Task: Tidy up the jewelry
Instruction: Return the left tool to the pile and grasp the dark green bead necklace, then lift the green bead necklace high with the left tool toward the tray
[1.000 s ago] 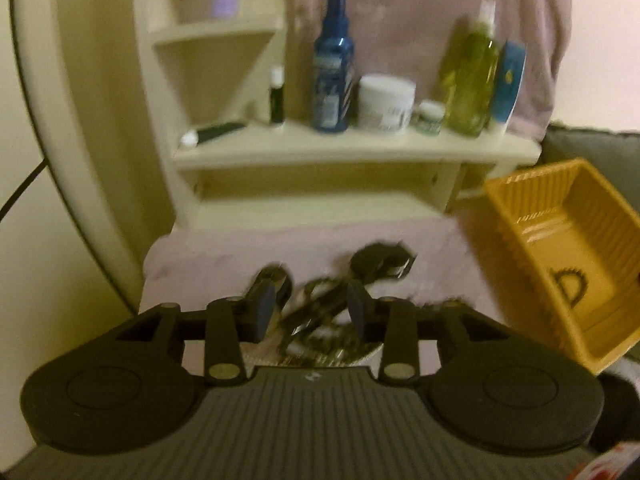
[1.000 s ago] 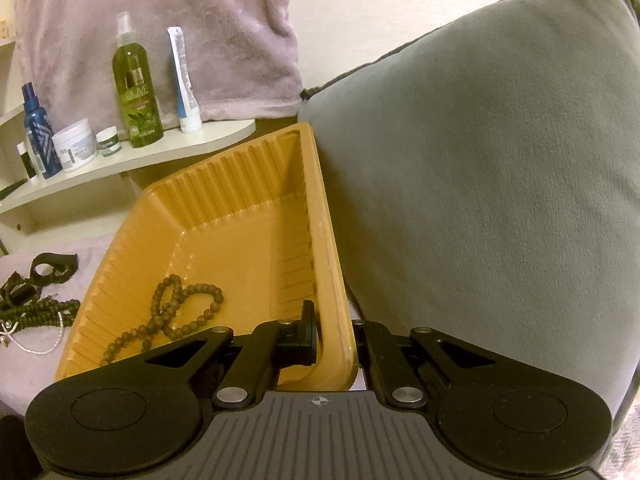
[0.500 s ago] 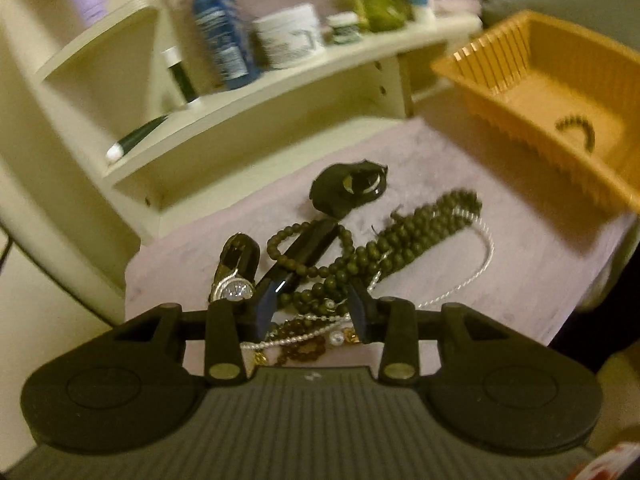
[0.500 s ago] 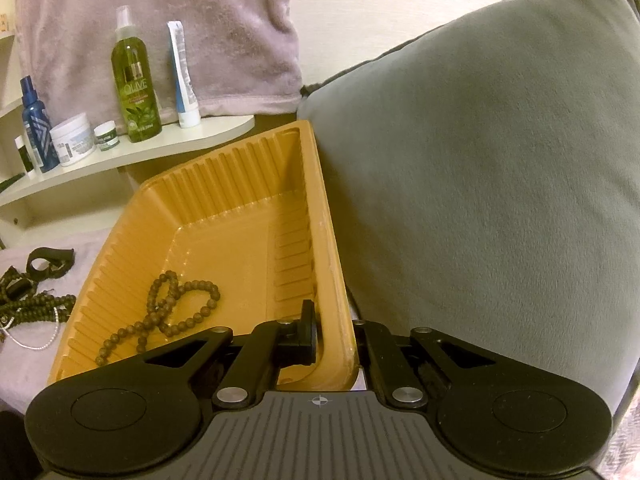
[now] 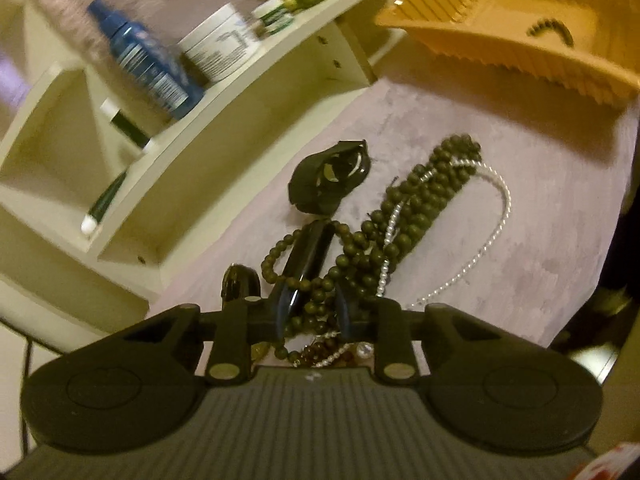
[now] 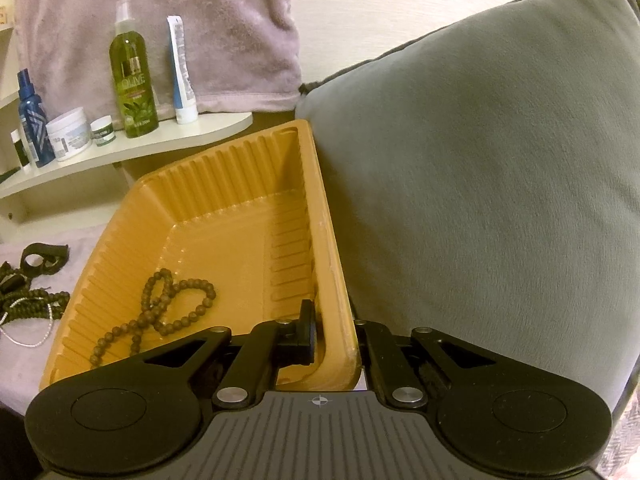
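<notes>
A tangle of dark green bead necklaces (image 5: 404,216) lies on the mauve cloth (image 5: 500,136) with a white pearl strand (image 5: 486,236), a black bracelet (image 5: 308,248) and a black watch (image 5: 328,178). My left gripper (image 5: 312,304) is open, low over the near end of the pile, with beads between its fingers. The orange tray (image 6: 236,204) holds a brown bead necklace (image 6: 160,312). My right gripper (image 6: 334,332) is shut on the tray's near right wall. The tray also shows in the left wrist view (image 5: 520,40).
A cream shelf unit (image 5: 248,92) stands behind the cloth with a blue bottle (image 5: 144,64), a white jar (image 5: 220,44) and a green spray bottle (image 6: 132,72). A grey cushion (image 6: 500,180) presses against the tray's right side. A mauve towel (image 6: 180,28) hangs behind.
My left gripper has tipped down and dropped onto the jewelry pile, so the beads now sit between its fingers. The right gripper and tray have barely moved.
</notes>
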A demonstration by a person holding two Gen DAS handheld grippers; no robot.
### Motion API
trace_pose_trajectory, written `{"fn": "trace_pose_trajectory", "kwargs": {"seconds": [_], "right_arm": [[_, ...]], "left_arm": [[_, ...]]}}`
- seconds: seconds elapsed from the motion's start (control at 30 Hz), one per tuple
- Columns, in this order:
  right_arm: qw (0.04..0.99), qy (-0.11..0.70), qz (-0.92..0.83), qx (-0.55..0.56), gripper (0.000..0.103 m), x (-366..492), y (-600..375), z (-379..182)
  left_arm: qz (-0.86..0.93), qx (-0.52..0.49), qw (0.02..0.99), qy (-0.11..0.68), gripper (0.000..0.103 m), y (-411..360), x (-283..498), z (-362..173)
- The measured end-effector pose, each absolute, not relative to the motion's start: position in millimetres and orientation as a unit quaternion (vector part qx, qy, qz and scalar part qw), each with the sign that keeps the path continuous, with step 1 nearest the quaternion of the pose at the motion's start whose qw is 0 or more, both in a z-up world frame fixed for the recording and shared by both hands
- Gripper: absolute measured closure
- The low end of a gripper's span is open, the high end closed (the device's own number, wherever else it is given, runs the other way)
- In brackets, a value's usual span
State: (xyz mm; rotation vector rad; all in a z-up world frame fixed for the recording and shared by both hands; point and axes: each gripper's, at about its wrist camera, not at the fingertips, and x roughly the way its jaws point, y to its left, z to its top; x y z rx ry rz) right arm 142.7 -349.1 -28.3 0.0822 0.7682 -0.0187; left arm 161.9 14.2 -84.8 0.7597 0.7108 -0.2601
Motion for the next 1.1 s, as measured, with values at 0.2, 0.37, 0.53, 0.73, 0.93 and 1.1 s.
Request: {"fn": "trace_pose_trajectory", "kwargs": {"seconds": [0.2,0.37,0.53,0.73,0.93,1.1], "right_arm": [[0.926,0.375,-0.007,0.04,0.097,144,-349,-28],[0.926,0.375,-0.007,0.042,0.097,144,-350,-29],[0.926,0.374,-0.007,0.042,0.097,144,-351,-29],[0.926,0.374,-0.006,0.042,0.097,144,-351,-29],[0.927,0.373,-0.007,0.043,0.097,143,-351,-28],[0.928,0.371,-0.007,0.044,0.097,143,-350,-28]], "left_arm": [[-0.132,0.392,0.841,0.348,0.086,8,160,-85],[-0.126,0.393,0.836,0.362,0.093,13,164,-83],[-0.127,0.389,0.838,0.36,0.096,13,166,-84],[-0.114,0.358,0.871,0.316,0.097,15,160,-50],[-0.113,0.338,0.897,0.262,0.097,13,159,1],[-0.115,0.323,0.91,0.233,0.097,8,162,37]]}}
